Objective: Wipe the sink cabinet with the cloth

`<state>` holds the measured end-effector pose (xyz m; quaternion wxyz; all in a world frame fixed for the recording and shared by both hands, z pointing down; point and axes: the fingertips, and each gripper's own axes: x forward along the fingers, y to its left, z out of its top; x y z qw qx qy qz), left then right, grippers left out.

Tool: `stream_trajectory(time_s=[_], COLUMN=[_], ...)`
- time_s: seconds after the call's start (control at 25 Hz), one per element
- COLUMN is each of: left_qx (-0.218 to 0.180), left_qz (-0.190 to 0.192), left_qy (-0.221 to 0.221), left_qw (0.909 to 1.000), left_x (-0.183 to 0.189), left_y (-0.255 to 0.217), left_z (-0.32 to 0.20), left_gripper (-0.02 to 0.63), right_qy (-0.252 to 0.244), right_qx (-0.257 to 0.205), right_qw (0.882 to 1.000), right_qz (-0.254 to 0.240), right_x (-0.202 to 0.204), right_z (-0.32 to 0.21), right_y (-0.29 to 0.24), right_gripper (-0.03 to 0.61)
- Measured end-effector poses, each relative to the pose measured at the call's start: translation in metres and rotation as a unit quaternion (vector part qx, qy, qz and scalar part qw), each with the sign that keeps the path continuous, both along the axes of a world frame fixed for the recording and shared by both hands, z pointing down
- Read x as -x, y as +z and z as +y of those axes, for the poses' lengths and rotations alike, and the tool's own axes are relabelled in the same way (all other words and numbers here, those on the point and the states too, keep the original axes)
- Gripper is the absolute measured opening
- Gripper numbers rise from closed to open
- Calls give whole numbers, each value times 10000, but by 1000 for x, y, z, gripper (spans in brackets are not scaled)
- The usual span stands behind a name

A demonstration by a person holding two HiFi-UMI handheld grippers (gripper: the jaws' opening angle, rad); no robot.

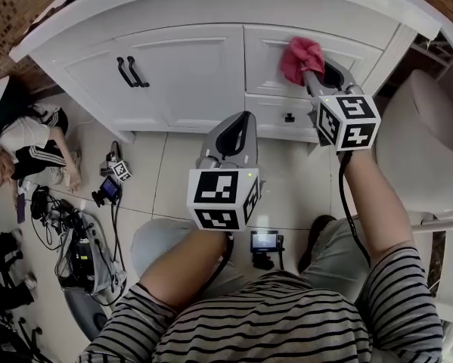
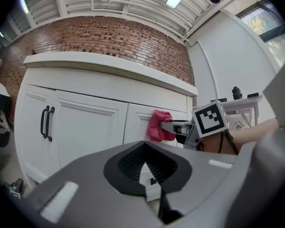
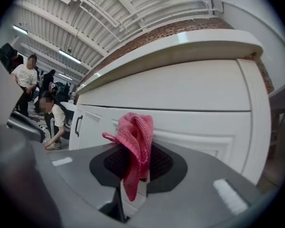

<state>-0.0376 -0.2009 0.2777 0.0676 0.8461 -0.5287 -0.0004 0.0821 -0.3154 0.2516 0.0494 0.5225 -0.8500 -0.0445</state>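
The white sink cabinet (image 1: 188,74) stands in front of me, with two black door handles (image 1: 131,72) on its left doors. A pink cloth (image 1: 300,57) is pressed against the upper right drawer front. My right gripper (image 1: 315,76) is shut on it. In the right gripper view the cloth (image 3: 136,144) hangs bunched between the jaws of the right gripper (image 3: 137,167), close to the cabinet (image 3: 194,108). My left gripper (image 1: 240,123) is shut and holds nothing, a little back from the lower drawer. The left gripper view shows the cloth (image 2: 157,126) and the cabinet (image 2: 85,122).
A lower drawer has a small black knob (image 1: 288,117). A white toilet (image 1: 423,134) stands at the right. A person (image 1: 29,142) crouches at the left on the tiled floor. Cables and gear (image 1: 82,255) lie nearby, and a small device (image 1: 264,242) sits between my knees.
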Motion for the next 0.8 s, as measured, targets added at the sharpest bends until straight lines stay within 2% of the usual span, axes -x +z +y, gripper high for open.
stream_trajectory(time_s=[0.36, 0.48, 0.52, 0.6, 0.72, 0.8], left_qx=[72, 78, 63, 19, -6, -7], left_qz=[-148, -95, -66, -8, 75, 128], left_qy=[38, 23, 22, 28, 20, -7], left_qw=[9999, 9999, 10000, 10000, 10000, 9999], left_x=[-14, -13, -12, -11, -8, -5], left_y=[12, 10, 8, 3, -2, -4], left_z=[-4, -3, -3, -1, -1, -2], left_gripper=[-8, -8, -8, -8, -8, -8], right_qy=[1077, 1450, 1437, 1087, 93, -501], right_qx=[228, 417, 485, 525, 527, 595], right_qw=[9927, 9858, 9840, 9856, 9925, 9930], right_qz=[-489, -736, -931, -1186, -1099, -886], right_x=[-127, -151, -150, -125, -46, 10], right_z=[12, 26, 32, 43, 50, 46], right_y=[9, 17, 17, 16, 20, 33], right_gripper=[89, 77, 75, 74, 74, 74])
